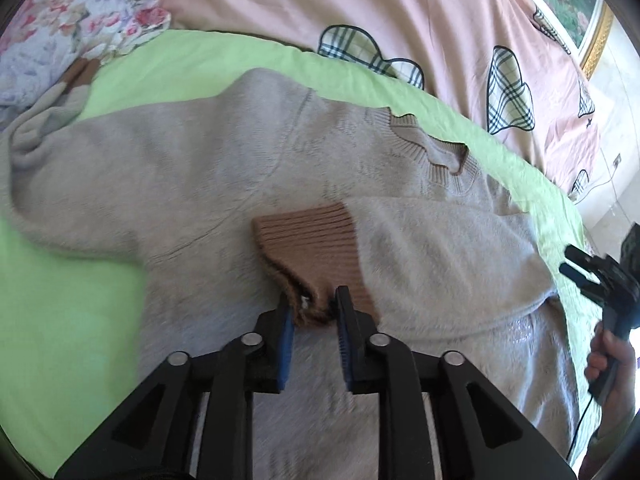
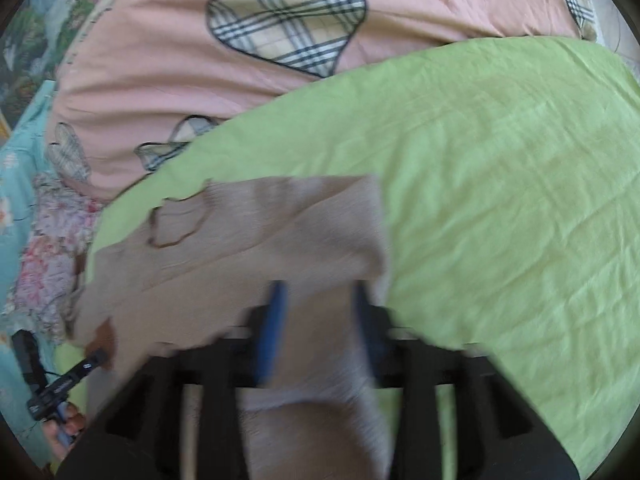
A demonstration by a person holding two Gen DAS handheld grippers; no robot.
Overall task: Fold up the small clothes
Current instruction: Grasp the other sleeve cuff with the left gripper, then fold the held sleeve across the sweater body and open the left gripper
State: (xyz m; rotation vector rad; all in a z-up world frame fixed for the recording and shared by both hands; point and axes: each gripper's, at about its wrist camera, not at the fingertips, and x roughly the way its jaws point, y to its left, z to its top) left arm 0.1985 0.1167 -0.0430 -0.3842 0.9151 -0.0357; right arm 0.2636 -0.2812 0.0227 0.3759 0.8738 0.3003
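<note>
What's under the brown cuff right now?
The brown cuff lies on the grey sweater, which rests on the green sheet. Anything beneath the cuff itself is covered.

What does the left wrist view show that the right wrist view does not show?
Only the left wrist view shows the brown ribbed cuff clearly, folded onto the sweater's body, with the left gripper open around its end, and the other sleeve spread out. Only the right wrist view shows the right gripper's open jaws astride the sweater's side, though blurred. Both show the beige sweater, its neckline, the green sheet and the pink heart-print quilt.
</note>
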